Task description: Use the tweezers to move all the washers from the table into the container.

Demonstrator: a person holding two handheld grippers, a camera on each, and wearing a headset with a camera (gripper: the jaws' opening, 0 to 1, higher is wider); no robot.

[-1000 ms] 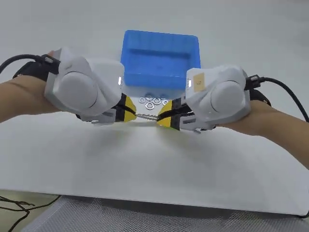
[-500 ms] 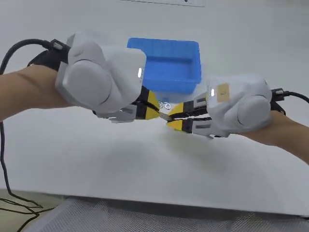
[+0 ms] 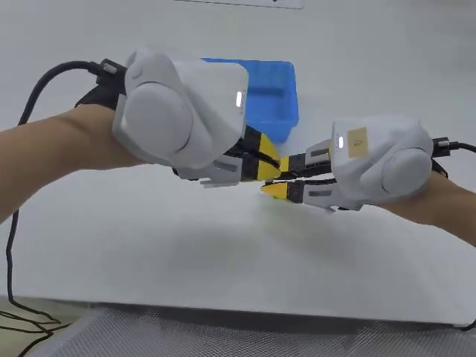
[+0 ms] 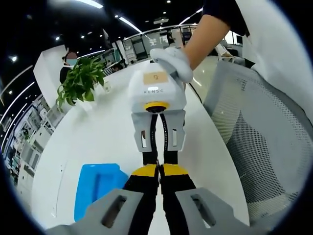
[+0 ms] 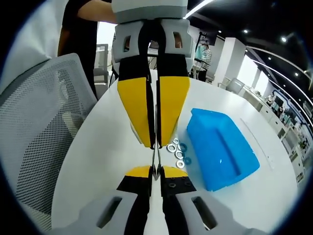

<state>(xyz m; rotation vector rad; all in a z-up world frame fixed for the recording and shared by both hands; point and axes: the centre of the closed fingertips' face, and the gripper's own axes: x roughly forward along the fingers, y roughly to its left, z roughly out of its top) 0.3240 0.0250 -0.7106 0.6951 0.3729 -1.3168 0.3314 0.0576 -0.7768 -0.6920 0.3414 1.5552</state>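
The left gripper (image 3: 269, 165) and the right gripper (image 3: 275, 189) are held tip to tip above the white bench (image 3: 223, 253). Thin metal tweezers (image 5: 155, 157) are pinched between the narrowly closed fingers of both. Small silver washers (image 5: 177, 152) are seen lying on the bench, just beside the blue plastic container (image 5: 222, 149) and outside it.

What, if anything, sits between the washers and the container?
Nothing visible does. In the right gripper view the washers lie in a cluster on the white table, close beside the blue container, with bare tabletop in the gap. Only the container's own wall has to be cleared.
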